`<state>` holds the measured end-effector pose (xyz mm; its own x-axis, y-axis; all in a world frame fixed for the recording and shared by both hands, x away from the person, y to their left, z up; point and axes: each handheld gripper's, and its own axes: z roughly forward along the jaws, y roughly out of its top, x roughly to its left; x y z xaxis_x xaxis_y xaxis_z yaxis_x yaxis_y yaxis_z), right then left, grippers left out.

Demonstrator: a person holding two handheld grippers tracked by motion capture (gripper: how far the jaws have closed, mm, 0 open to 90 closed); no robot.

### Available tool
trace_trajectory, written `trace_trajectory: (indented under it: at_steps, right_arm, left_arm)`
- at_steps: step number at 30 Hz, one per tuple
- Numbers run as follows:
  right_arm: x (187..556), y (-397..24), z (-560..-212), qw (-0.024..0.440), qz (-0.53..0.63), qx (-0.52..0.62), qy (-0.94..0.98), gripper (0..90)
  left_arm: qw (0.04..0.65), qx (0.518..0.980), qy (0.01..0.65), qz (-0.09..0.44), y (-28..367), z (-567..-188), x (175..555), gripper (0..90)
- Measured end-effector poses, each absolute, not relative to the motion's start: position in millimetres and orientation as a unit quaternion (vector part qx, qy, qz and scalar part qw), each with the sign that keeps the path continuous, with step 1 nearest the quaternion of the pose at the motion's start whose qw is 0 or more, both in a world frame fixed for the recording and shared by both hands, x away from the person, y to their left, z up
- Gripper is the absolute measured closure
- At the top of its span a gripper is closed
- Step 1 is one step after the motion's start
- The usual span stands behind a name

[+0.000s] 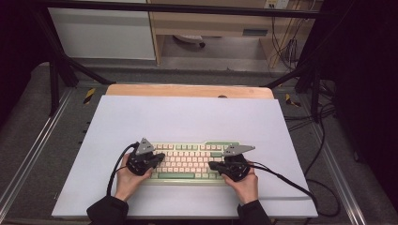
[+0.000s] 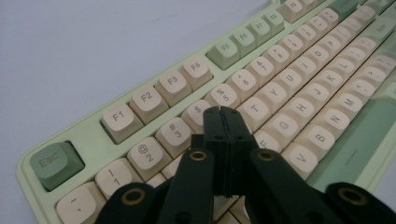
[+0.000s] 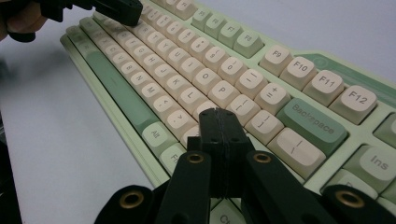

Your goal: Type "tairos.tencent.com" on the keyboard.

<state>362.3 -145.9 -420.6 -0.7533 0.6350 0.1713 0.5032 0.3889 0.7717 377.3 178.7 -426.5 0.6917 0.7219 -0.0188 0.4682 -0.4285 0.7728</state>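
The keyboard (image 1: 190,161), lying flat on the table (image 1: 187,117), looks rigid, with springy keys best pressed from above by each hand-held gripper, left (image 2: 223,112) and right (image 3: 218,113), jaws pressed together.

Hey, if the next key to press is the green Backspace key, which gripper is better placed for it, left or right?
Right. The right gripper hovers shut over the keyboard's right end, with the Backspace key just beside its tips. The left gripper sits shut over the number-row keys near the Esc end, so it would probably have to cross the board.
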Motion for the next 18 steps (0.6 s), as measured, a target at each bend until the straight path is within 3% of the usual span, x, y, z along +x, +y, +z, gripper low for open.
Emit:
trace_trajectory:
  at_steps: [18]
  right_arm:
    - [361.0, -140.4, -418.6, 0.073, 0.442, 0.34, 0.827, 90.0]
  left_arm:
    - [0.409, 0.825, 0.356, 0.157, 196.1, -421.0, 364.2, 89.7]
